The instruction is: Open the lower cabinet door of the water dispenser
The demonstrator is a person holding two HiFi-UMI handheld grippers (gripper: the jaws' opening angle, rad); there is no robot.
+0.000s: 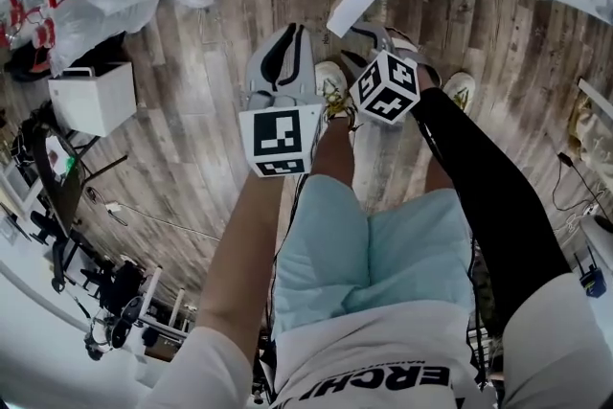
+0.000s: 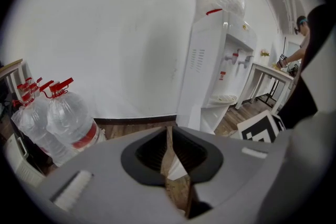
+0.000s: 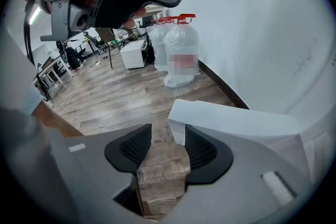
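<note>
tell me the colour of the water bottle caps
The caps are red; left gripper view shows it best.

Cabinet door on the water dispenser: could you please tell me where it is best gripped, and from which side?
Probably its free edge: the cabinet door is a thin flat panel standing ajar, so the jaws can straddle it end-on. The open right gripper faces that edge.

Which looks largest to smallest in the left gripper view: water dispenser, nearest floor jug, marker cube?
1. water dispenser
2. nearest floor jug
3. marker cube, though it is partly hidden and nearer the camera, so its place is unsure.
</note>
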